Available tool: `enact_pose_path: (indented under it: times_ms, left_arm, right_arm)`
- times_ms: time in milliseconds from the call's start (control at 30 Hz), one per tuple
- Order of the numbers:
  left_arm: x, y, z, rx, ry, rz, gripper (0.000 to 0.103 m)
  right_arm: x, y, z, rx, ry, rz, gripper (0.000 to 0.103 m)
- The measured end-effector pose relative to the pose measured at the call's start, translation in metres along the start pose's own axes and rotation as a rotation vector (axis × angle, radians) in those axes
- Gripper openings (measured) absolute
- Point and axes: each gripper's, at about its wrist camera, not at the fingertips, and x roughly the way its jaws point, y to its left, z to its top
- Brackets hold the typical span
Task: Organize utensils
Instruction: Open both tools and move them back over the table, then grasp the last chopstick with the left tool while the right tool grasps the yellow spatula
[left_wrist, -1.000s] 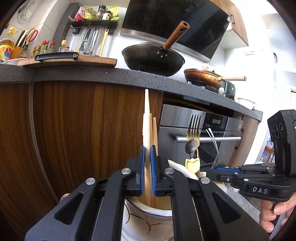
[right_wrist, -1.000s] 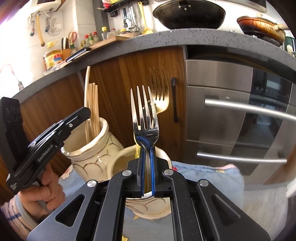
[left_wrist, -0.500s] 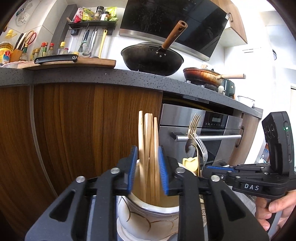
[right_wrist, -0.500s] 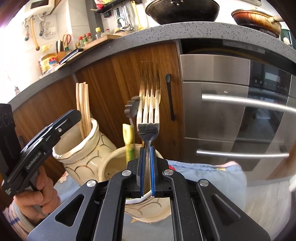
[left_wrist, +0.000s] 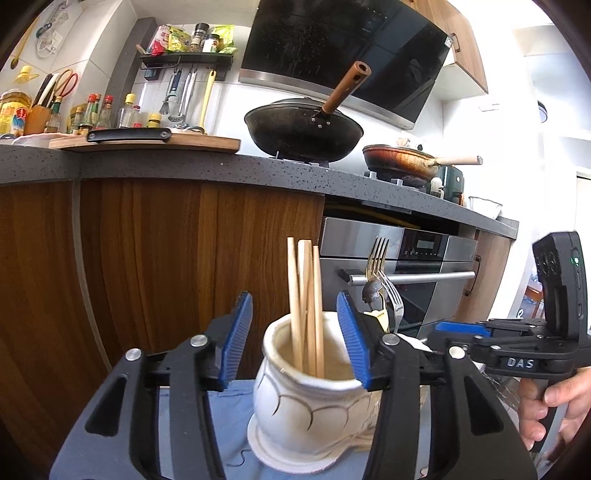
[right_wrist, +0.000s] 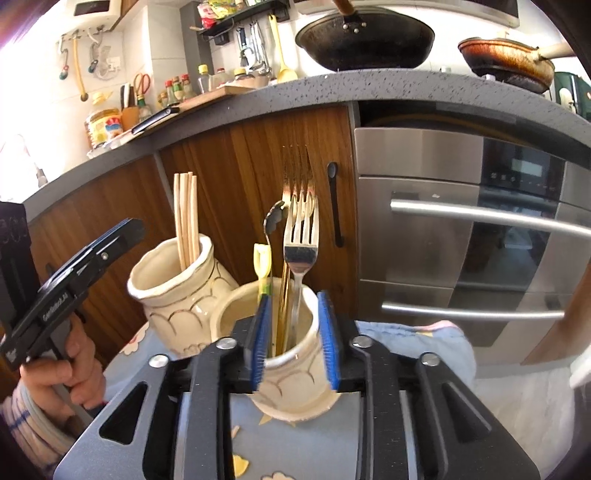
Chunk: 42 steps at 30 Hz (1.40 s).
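Note:
Two cream ceramic jars stand side by side on a blue cloth (right_wrist: 424, 339). The left jar (left_wrist: 306, 402) holds several wooden chopsticks (left_wrist: 306, 295); it also shows in the right wrist view (right_wrist: 173, 288). The right jar (right_wrist: 291, 384) holds a silver fork (right_wrist: 301, 243), a gold fork (right_wrist: 295, 173), a dark spoon (right_wrist: 274, 218) and a yellow-handled utensil (right_wrist: 263, 266). My left gripper (left_wrist: 295, 336) is open and empty, jaws wide on either side of the chopsticks. My right gripper (right_wrist: 293, 336) is open and empty, jaws on either side of the right jar's rim.
A wooden cabinet front (left_wrist: 166, 258) and a steel oven (right_wrist: 480, 236) stand close behind the jars. A dark counter (left_wrist: 221, 170) above carries a wok (left_wrist: 303, 133), a frying pan (left_wrist: 399, 162) and a cutting board (left_wrist: 147, 142).
My left gripper let go of the chopsticks, which now stand in the left jar, and opened wide. My right gripper lowered the silver fork into the right jar and opened.

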Motion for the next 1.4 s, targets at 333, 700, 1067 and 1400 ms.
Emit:
enact_pose_path:
  times_ms: [333, 700, 1067, 1400]
  left_arm:
    - [-0.038, -0.009, -0.026, -0.002, 0.062, 0.014, 0.053]
    - [-0.040, -0.032, -0.085, -0.011, 0.258, -0.020, 0.053]
    - [-0.043, -0.048, -0.116, -0.017, 0.364, -0.032, 0.053]
    - [-0.047, -0.062, -0.124, 0.036, 0.403, -0.036, 0.064]
  right_arm:
    - [-0.021, 0.001, -0.040, -0.013, 0.048, -0.029, 0.037]
    - [-0.018, -0.002, -0.077, 0.039, 0.123, -0.018, 0.043]
    - [-0.026, -0.008, -0.100, 0.085, 0.153, -0.024, 0.052]
    - [-0.025, -0.005, -0.110, 0.079, 0.180, -0.032, 0.063]
